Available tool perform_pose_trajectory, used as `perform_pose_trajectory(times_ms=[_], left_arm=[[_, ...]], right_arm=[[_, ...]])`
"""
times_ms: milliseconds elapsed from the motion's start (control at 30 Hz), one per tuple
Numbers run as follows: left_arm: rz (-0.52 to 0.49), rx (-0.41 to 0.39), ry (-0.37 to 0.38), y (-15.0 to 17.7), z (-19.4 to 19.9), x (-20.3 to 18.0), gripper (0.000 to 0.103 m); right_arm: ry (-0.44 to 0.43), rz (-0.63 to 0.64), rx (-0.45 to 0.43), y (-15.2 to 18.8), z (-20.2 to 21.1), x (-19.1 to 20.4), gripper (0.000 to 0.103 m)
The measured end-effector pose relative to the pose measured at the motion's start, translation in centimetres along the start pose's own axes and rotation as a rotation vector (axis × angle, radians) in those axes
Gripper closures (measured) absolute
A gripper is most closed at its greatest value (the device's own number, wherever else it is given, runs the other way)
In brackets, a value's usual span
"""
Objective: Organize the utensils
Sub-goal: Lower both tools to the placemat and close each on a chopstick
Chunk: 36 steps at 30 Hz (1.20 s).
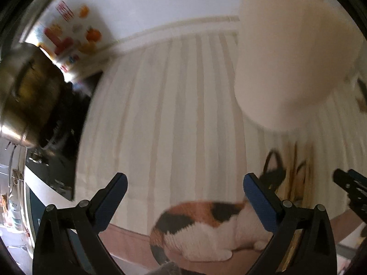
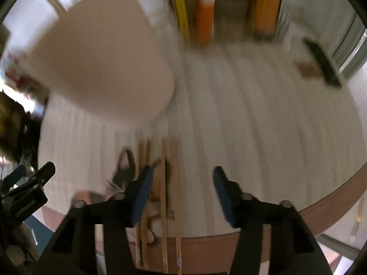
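A: Chopsticks (image 2: 169, 197) lie on the striped mat (image 2: 252, 126), near its front edge. Several thin wooden sticks, roughly parallel. Long axis runs straight away from the right wrist camera, toward the white holder (image 2: 103, 64).

B: And the right gripper (image 2: 181, 192)?

A: Directly above them, pointing steeply down. Jaws partly open, nothing between the pads pressed yet; two sticks show in the gap, the others sit at or behind the left finger. Blur is heavy, so I cannot tell if any pad touches wood.

B: Left gripper (image 1: 185, 192)?

A: Spread wide and empty, over bare mat and a calico cat print (image 1: 201, 224). The sticks (image 1: 296, 171) appear off to its right, beyond its right finger.

B: So the right hand is nearer.

A: Clearly. My judgement: the jaws already close across the sticks' width, so no roll is needed, only a descent, then a carry forward to the holder, which stands just beyond the far tips.
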<state>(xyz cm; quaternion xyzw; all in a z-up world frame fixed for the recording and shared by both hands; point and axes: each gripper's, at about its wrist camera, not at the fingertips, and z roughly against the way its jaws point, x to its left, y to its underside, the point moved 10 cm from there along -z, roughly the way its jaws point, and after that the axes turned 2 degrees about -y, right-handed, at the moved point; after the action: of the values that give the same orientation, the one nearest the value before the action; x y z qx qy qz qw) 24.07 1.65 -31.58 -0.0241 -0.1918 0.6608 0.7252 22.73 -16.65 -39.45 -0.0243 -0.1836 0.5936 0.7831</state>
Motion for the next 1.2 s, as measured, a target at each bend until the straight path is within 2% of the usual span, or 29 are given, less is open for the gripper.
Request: perform_pose_trajectory(times_ms=[167,200,267,300,367,400,500,600,767,800,867,1033,1100,1200], left_arm=[[-0.028,0.058,0.051,1.9,-1.7,-2.0,0.004],[-0.034,0.071,0.088,2.2,-1.9,-2.8,0.007],[-0.044,0.093,0.146,2.4,-2.2,-4.2,0.019],[-0.051,0.112,0.187,2.6,-2.3,-5.3,0.027],[-0.060,0.135,0.241,2.9,-2.5,-6.9,0.036],[-0.066,0.147,0.269,3.0,-2.6,-7.9,0.044],[-0.109,0.168,0.308,3.4,-2.7,-10.4,0.061],[-0.166,0.170,0.306,3.7,-2.9,-12.3,0.063],[-0.215,0.159,0.296,4.2,-2.8,-13.9,0.091],[-0.222,0.160,0.281,4.3,-2.9,-13.8,0.102],[-0.214,0.166,0.264,4.6,-3.1,-13.7,0.102],[-0.128,0.190,0.246,5.0,-4.2,-10.5,0.102],[-0.092,0.208,0.286,5.3,-4.3,-9.8,0.102],[-0.024,0.219,0.410,5.1,-3.9,-9.2,0.100]], right_arm=[[0.001,0.012,0.107,2.9,-4.0,0.3,0.058],[0.014,0.030,0.118,3.4,-4.5,0.3,0.062],[0.062,0.058,0.118,3.7,-5.0,-0.1,0.091],[0.093,0.071,0.108,3.8,-4.9,-0.6,0.094],[0.098,0.050,0.113,4.0,-4.7,-1.7,0.096],[0.109,0.037,0.114,4.1,-4.6,-2.5,0.096],[0.132,0.000,0.118,4.3,-4.0,-5.3,0.096],[0.149,-0.036,0.124,4.5,-3.4,-7.8,0.096],[0.153,-0.080,0.126,4.8,-2.9,-10.6,0.096],[0.154,-0.081,0.125,4.8,-2.7,-11.1,0.096],[0.158,-0.080,0.124,4.7,-2.5,-11.4,0.096],[0.164,-0.069,0.122,5.1,-2.8,-11.0,0.096],[0.157,-0.067,0.123,5.4,-3.5,-9.4,0.096],[0.138,-0.072,0.125,5.5,-3.6,-8.6,0.096]])
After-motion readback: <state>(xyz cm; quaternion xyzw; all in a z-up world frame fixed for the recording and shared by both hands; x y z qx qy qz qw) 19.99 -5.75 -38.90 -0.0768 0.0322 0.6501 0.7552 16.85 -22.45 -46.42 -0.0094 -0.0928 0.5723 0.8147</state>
